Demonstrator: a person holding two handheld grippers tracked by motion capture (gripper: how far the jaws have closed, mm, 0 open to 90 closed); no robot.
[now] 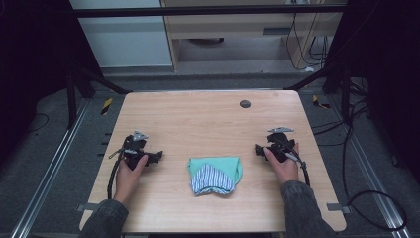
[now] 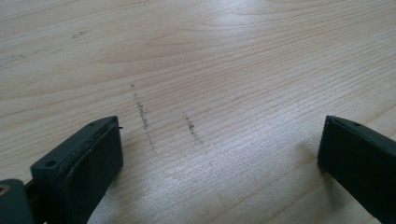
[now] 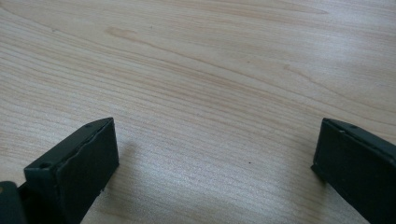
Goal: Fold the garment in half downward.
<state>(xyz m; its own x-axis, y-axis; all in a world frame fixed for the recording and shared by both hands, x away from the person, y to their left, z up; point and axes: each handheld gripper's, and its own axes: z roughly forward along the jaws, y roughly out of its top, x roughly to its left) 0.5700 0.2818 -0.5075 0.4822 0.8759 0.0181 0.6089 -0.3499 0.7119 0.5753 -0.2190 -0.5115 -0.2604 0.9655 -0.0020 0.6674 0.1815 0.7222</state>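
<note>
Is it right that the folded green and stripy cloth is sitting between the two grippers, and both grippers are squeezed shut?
Not quite. The cloth does lie between the two grippers, but neither is shut. The left gripper view shows the left gripper with its jaws wide apart over bare table, and the right gripper view shows the right gripper open the same way.

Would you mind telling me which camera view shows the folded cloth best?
The high view: the green and striped folded cloth lies whole on the wooden table between both grippers. Each gripper view looks past open jaws at bare wood.
</note>
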